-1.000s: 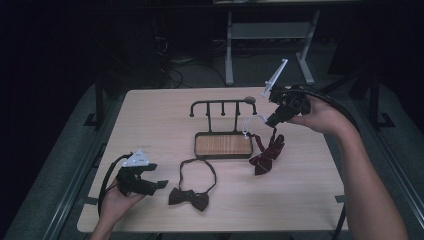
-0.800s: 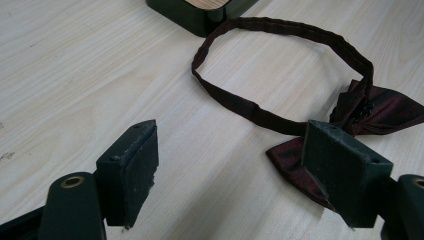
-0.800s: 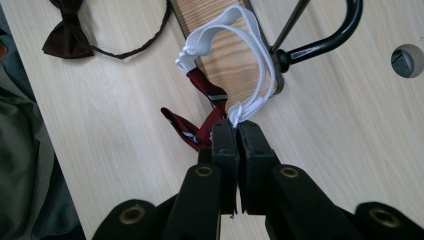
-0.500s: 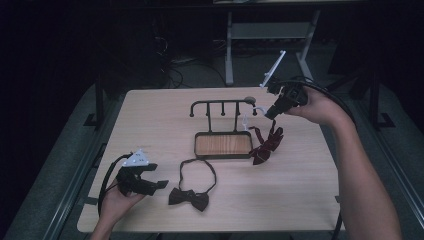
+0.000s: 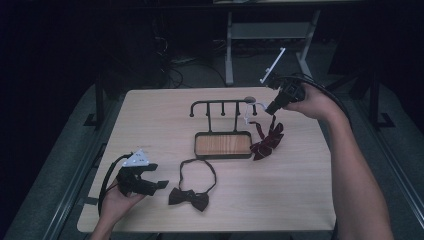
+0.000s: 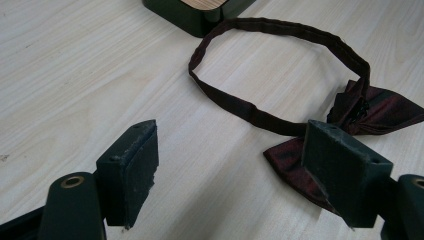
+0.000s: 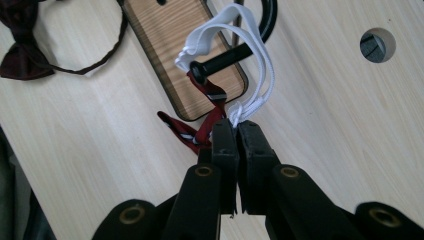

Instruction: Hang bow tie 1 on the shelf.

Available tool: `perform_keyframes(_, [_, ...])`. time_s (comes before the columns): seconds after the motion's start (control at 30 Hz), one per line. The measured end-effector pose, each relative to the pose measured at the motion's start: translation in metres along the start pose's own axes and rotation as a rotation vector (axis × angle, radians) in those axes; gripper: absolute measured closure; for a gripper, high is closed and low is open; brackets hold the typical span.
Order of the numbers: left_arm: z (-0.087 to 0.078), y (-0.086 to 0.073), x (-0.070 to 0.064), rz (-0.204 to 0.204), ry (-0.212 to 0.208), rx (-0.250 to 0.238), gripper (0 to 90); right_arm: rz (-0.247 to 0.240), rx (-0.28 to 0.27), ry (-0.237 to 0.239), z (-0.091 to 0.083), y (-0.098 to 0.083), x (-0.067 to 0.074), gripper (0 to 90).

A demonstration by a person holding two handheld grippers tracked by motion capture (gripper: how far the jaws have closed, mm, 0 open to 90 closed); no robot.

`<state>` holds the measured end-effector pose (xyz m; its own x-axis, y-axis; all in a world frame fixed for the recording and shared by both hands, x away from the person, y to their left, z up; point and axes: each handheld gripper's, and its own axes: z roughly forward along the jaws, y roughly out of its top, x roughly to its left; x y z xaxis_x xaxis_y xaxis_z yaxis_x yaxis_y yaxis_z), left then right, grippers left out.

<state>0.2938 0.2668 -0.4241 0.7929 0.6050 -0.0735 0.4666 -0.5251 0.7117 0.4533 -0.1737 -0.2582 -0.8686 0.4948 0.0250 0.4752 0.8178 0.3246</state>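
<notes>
A black peg rack (image 5: 220, 105) stands on a wooden base (image 5: 222, 145) mid-table. My right gripper (image 5: 269, 109) is at the rack's right end, shut on the white elastic band (image 7: 250, 75) of a red striped bow tie (image 5: 267, 140). The band loops over the end peg (image 7: 220, 62), and the striped bow tie (image 7: 200, 132) hangs below the jaws with its lower end on the table. A dark bow tie (image 5: 192, 195) with its neck loop (image 6: 280, 65) lies near the front. My left gripper (image 5: 159, 182) rests just left of it, open (image 6: 235, 170), holding nothing.
A round cable hole (image 7: 377, 45) pierces the table (image 5: 150, 125) behind the rack. A metal frame stand (image 5: 270, 35) and cables are on the floor beyond the far edge. Rails run along both sides of the table.
My right gripper has risen and moved toward the far right, pulling the striped bow tie's elastic up by the rack's end peg. The left gripper and dark bow tie stayed put.
</notes>
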Motion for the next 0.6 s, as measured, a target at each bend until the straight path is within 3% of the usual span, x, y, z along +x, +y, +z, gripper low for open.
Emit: perform_keyframes(0.6, [-0.0007, 0.0005, -0.0004, 0.010, 0.001, 0.002, 22.5, 0.003, -0.020, 0.014, 0.0057, -0.0089, -0.0007, 80.5])
